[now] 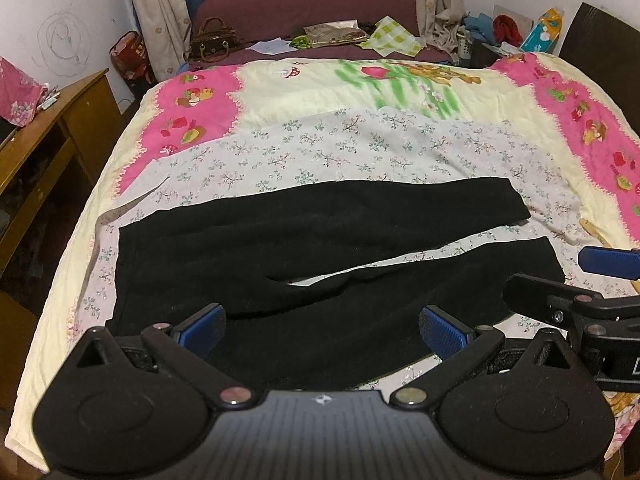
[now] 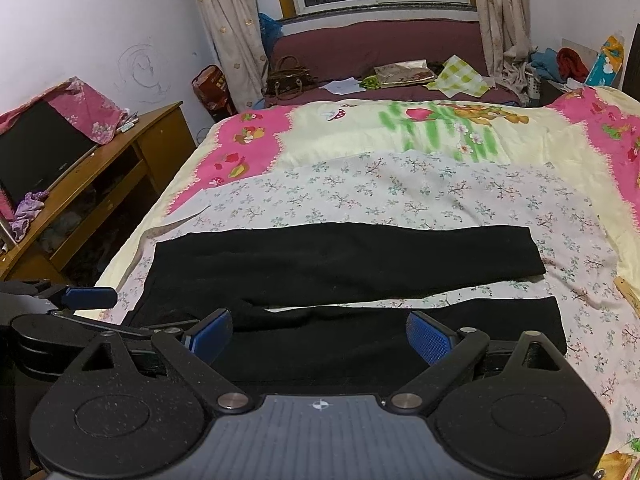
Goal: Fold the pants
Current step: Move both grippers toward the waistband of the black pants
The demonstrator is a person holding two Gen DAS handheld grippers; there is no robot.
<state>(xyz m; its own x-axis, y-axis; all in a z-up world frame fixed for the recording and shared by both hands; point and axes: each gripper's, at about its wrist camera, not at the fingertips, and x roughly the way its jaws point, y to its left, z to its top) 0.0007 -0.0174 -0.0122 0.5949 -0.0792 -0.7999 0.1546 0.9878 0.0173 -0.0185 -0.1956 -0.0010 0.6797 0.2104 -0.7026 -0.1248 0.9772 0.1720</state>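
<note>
Black pants (image 1: 304, 240) lie flat on the flowered sheet, waist at the left, both legs stretching right with a narrow gap between them. They also show in the right wrist view (image 2: 344, 264). My left gripper (image 1: 322, 330) is open and empty, above the near leg. My right gripper (image 2: 320, 334) is open and empty, above the near leg further right. The right gripper shows at the right edge of the left wrist view (image 1: 568, 284); the left gripper shows at the left edge of the right wrist view (image 2: 76, 304).
The bed (image 1: 360, 92) has a pink and cream cartoon blanket. A wooden desk (image 2: 104, 172) stands left of it with a dark screen (image 2: 36, 148). A handbag (image 1: 210, 40), papers and clothes lie on the maroon sill at the far end.
</note>
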